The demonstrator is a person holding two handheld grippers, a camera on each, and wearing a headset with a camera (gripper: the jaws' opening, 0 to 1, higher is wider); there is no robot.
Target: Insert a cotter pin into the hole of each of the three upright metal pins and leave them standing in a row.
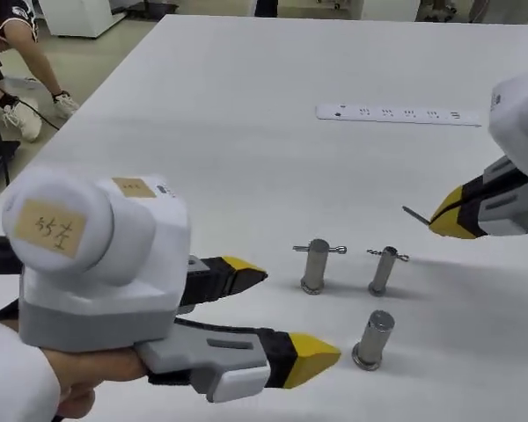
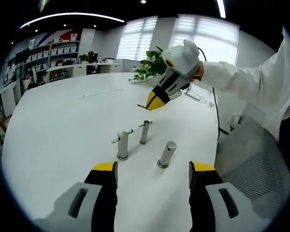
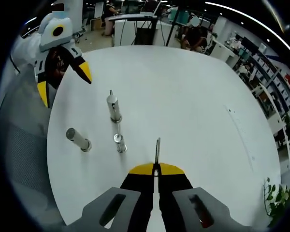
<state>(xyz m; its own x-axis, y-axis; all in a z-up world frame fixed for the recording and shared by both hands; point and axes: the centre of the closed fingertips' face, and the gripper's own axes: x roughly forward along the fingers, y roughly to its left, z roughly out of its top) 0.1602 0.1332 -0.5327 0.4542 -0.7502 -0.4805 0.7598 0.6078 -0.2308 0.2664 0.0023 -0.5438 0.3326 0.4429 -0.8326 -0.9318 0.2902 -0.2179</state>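
Head view — the right tool (image 1: pixel 435 221) is clamping a cotter pin (image 1: pixel 415 214); the left tool (image 1: pixel 302 315) is hanging spread apart.

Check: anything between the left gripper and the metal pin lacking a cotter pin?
No. Bare table separates the left gripper from that metal pin, clearest in the left gripper view.

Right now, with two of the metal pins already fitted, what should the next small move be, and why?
Probably lower the right gripper toward the bare front pin and line its cotter pin up with the hole. The left rear pin and right rear pin already carry cotter pins; the front one has none, and the right gripper is shut on one.
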